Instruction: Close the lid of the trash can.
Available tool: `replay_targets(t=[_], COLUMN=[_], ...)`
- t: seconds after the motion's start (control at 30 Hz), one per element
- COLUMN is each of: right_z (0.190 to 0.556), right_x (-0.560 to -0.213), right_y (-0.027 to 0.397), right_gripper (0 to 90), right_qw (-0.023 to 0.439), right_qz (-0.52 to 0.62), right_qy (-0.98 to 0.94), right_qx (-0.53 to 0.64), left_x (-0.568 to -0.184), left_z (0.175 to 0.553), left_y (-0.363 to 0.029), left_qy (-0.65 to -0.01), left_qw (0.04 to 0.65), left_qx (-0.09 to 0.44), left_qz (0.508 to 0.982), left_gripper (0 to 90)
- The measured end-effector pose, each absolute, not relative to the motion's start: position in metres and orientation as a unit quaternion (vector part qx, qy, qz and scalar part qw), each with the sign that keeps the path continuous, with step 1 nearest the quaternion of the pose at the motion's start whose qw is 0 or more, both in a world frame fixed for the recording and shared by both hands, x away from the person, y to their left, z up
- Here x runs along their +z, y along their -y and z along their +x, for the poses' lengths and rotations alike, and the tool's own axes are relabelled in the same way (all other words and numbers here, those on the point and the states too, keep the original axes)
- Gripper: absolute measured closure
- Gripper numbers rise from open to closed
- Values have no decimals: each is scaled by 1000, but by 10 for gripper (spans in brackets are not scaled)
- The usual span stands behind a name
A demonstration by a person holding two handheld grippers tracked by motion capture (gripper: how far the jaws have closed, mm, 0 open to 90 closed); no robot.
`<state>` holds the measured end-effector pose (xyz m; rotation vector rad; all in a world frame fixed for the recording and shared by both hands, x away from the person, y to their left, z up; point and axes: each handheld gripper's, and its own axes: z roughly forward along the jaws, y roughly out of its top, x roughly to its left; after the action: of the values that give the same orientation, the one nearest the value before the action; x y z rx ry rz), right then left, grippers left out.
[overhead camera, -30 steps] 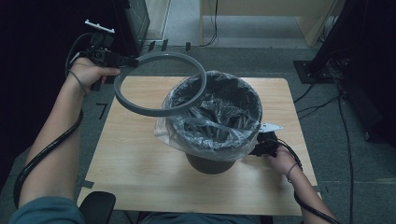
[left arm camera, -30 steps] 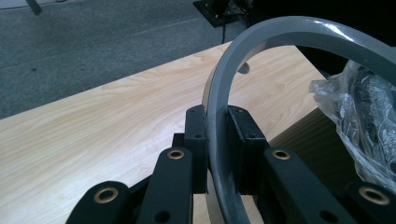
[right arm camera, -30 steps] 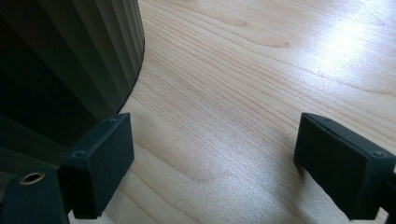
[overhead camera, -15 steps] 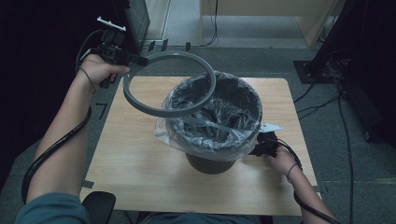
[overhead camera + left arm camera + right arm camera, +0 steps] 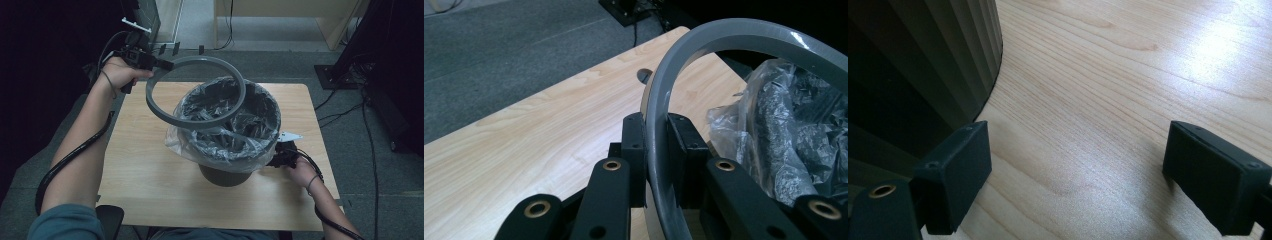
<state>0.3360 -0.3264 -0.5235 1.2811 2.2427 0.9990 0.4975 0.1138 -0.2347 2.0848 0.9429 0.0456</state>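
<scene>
Above the worktop (image 5: pixel 150 170), my left gripper (image 5: pixel 162 63) is holding one grey ring (image 5: pixel 197 92) by its far-left edge, the jaws clenched on its band, as the left gripper view is showing: the ring (image 5: pixel 659 150) is passing edgewise between the two black pads. Seen from the high view, the ring is hanging tilted, its near-right arc already overlapping the mouth of the single bin (image 5: pixel 227 125), its left arc reaching out past the bin's rim over bare wood. The bin's mouth is therefore lying to the right of and below my left jaws, and the ring's plane is needing to level out as it settles. One clear bag (image 5: pixel 200 145) is lining the bin, its edge draping outside the rim. My right gripper (image 5: pixel 283 157) is resting low at the bin's right side; its jaws are standing released, with the ribbed bin wall (image 5: pixel 923 65) just beside one pad and nothing between them. Count: one ring, one bin, one bag, two grippers.
</scene>
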Motion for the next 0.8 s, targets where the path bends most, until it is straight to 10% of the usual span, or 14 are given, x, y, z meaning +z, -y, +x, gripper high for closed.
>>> replay_targets(t=[0.8], right_z=[336], right_x=[-523], right_y=[326], right_gripper=[119], right_qw=[185], right_qz=[455], right_qy=[-796], right_qx=[355], left_x=[-236], left_z=[494], left_y=[-77], left_qy=[-329], left_qw=[416], left_qx=[8], left_qz=[848], left_gripper=[785])
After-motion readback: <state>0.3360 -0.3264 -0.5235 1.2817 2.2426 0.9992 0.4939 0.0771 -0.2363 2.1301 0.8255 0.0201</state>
